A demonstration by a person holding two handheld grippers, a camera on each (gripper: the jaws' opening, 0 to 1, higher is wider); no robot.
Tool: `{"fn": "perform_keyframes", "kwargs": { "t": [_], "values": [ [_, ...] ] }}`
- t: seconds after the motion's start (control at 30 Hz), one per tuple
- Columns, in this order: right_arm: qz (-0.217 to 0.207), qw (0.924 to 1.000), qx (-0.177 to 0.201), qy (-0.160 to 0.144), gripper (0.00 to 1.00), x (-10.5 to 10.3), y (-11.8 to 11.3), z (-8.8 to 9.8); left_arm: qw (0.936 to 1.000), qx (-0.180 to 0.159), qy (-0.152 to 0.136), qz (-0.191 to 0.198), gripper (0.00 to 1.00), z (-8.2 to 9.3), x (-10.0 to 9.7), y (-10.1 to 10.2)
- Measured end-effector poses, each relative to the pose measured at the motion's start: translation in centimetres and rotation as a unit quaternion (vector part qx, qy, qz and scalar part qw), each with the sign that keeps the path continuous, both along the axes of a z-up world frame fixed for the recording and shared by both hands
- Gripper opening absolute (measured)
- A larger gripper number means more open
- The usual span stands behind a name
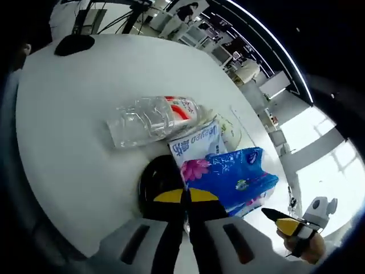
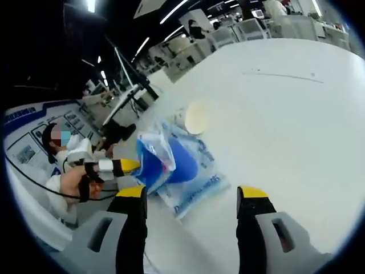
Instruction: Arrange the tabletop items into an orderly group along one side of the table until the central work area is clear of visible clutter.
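black object point(image 1: 157, 181) half hidden behind closed left tool point(image 1: 186, 197), identity unclear

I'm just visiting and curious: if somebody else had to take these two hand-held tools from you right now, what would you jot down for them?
Left tongs: jaws shut together, nothing visibly held, tips just before a black round item.
Right tongs: jaws wide open, empty, aimed at the blue tissue pack.
Things: a crushed clear plastic bottle, a white-and-blue wipes pack, the blue tissue pack and the black round item lie bunched together on the white table. A pale round lid or cup sits just behind them.
Done: items are already gathered close.
Left: probably tidy them into a neat row along one edge.
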State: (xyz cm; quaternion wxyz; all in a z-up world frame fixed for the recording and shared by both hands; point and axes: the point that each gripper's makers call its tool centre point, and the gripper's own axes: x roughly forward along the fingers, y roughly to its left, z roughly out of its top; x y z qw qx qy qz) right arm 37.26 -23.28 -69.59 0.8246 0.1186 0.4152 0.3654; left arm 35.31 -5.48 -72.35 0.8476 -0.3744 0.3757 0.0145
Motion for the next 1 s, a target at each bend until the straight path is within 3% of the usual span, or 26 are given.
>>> {"fn": "perform_keyframes", "kwargs": {
  "t": [0.2,0.33,0.47,0.8,0.83,1.0],
  "values": [
    [0.033,0.9982,-0.029,-0.041,0.59,0.1,0.8,0.2,0.9995,0.014,0.008,-0.026,0.0,0.2,-0.2,-0.1],
    [0.055,0.993,-0.059,-0.087,0.52,0.4,1.3,0.5,0.9986,0.011,0.019,-0.049,0.0,0.2,-0.3,-0.8],
    [0.073,0.9887,-0.075,-0.107,0.46,0.3,1.6,0.5,0.9975,0.004,0.027,-0.066,0.0,0.2,-0.4,-1.3],
    [0.101,0.9822,-0.103,-0.121,0.38,-0.6,2.1,-0.8,0.9953,-0.028,0.027,-0.088,0.0,1.0,-0.5,-3.0],
    [0.104,0.9806,-0.107,-0.127,0.34,-0.6,2.1,-0.9,0.9947,-0.033,0.015,-0.096,0.0,1.2,-0.3,-3.4],
    [0.109,0.9762,-0.116,-0.148,0.16,-0.4,1.9,-0.5,0.9939,-0.041,0.022,-0.1,0.0,1.0,-0.5,-3.7]
  ]
}}
